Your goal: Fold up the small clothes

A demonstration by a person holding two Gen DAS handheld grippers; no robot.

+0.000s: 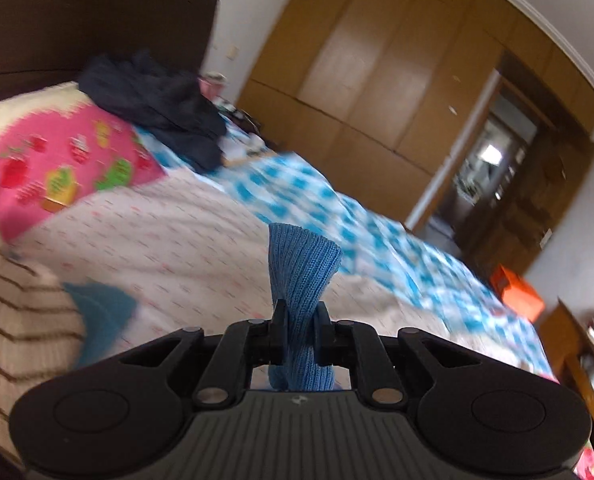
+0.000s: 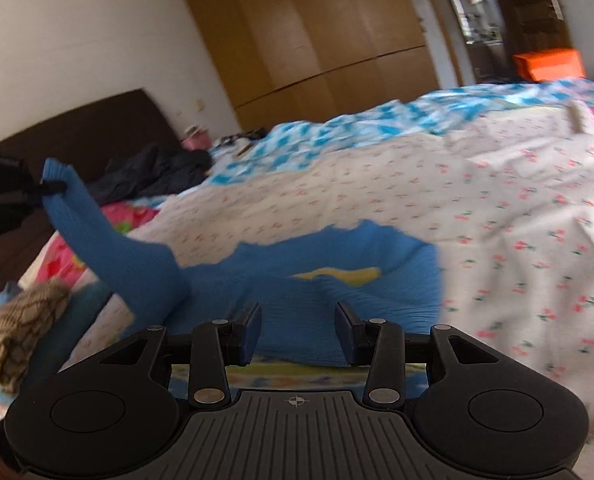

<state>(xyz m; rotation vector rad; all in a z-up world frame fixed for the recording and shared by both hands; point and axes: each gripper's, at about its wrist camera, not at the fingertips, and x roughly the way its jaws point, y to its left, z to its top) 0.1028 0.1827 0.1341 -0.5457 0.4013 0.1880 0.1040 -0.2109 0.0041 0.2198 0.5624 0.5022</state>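
Note:
A blue knit sweater [image 2: 337, 256] with a yellow patch lies on the floral bed sheet [image 2: 497, 200]. In the right wrist view, one sleeve [image 2: 109, 236] is lifted up to the left, where my left gripper [image 2: 53, 188] pinches its cuff. The left wrist view shows that ribbed blue cuff [image 1: 303, 256] standing up between the pads of my left gripper [image 1: 300, 312], which is shut on it. My right gripper [image 2: 298, 314] hovers over the near hem of the sweater's body, jaws apart, nothing pressed between the pads.
A beige striped garment [image 1: 21, 328] and a teal one [image 1: 101, 312] lie at the left. A pink pillow [image 1: 69, 160] and a dark clothes pile [image 1: 157, 108] sit near the headboard. A blue checked blanket [image 1: 337, 208] covers the far side. An orange box [image 1: 517, 288] stands beyond the bed.

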